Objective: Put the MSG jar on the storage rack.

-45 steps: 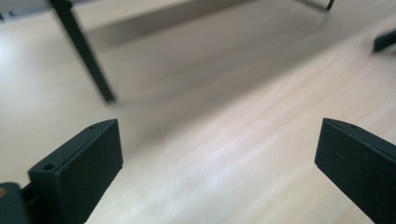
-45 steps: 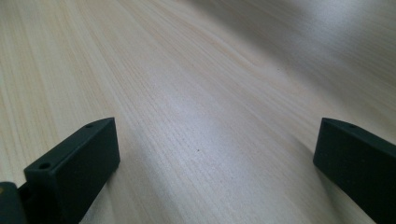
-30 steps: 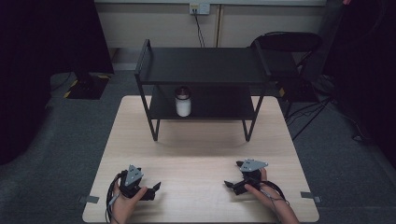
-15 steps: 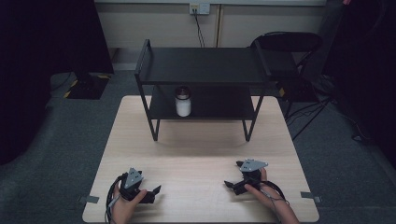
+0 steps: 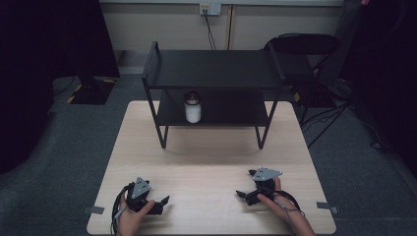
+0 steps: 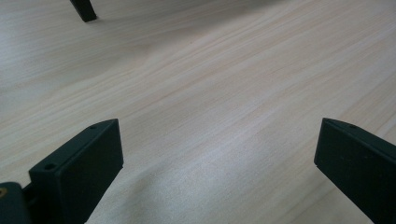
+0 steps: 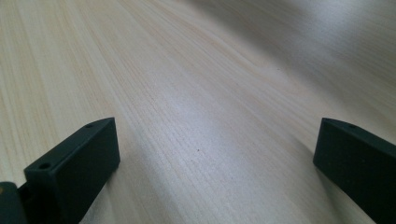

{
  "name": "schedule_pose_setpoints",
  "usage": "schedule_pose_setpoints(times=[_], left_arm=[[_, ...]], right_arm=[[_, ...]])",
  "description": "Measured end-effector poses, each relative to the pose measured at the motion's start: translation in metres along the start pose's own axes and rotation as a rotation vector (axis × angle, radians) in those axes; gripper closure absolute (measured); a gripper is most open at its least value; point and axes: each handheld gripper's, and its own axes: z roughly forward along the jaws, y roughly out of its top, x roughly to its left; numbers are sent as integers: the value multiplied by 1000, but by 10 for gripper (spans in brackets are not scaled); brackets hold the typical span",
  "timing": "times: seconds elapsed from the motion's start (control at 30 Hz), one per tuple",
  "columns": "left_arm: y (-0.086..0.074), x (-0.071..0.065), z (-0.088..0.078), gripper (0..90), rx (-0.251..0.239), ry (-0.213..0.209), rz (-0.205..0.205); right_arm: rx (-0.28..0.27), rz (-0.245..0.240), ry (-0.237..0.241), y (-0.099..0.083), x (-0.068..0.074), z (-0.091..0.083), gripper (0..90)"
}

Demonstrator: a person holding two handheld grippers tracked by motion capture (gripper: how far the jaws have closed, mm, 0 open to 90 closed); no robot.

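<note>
Jar [image 5: 193, 106] on lower rack shelf [image 5: 221, 118], well apart from both hand-held grippers, left [image 5: 164, 202], right [image 5: 242, 192], jaws spread, empty.

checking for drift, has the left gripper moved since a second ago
Yes, slightly. In the high view the left gripper has slid back toward the near edge of the table, away from the shelf rack. Its jaws stand open.

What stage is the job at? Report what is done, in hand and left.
Nothing looks done: the white jar stands upright on the lower shelf of the black rack. In hand: nothing either; the left gripper and right gripper rest low near the table's front edge, jaws wide open and empty. Left: probably reaching for and handling the jar, so all of it.
</note>
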Motion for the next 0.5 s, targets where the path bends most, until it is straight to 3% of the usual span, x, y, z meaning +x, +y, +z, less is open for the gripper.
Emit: schedule_pose_setpoints(times=[0.5], left_arm=[[-1, 0, 1, 5, -4, -12, 0]], right_arm=[[0, 0, 0, 0, 0, 0, 0]])
